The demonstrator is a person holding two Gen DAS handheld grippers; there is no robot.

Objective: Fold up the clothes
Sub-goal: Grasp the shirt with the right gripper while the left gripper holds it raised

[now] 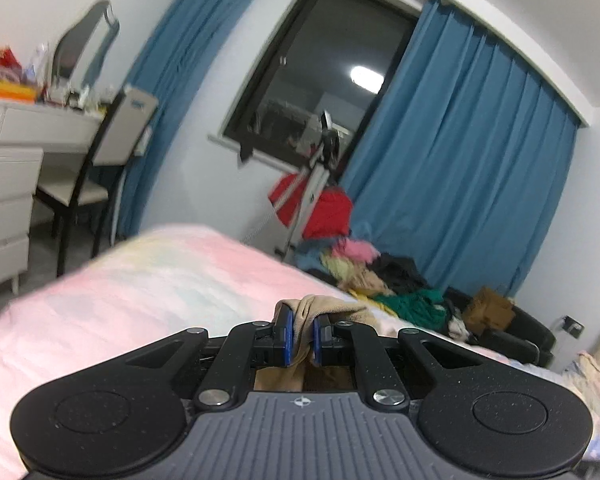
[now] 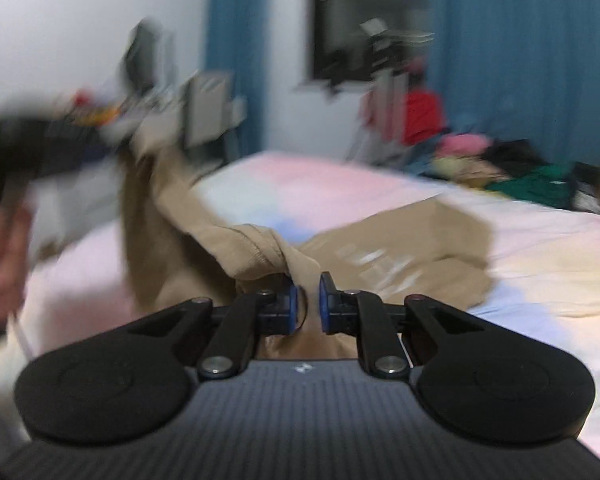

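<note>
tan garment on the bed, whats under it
The pastel pink bedsheet shows all round the tan garment, so it lies on that. Whatever sits beneath its spread part is covered.

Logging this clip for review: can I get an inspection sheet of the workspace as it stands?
Surface: bed with pastel pink sheet.
Job's things: tan garment, partly spread, one end lifted.
Clutter: clothes pile beyond the bed.
Grippers: left gripper shut on tan garment; right gripper pinching its fabric.
Cables: nothing seen.
Surroundings: blue curtains, dark window, chair, white dresser.
</note>
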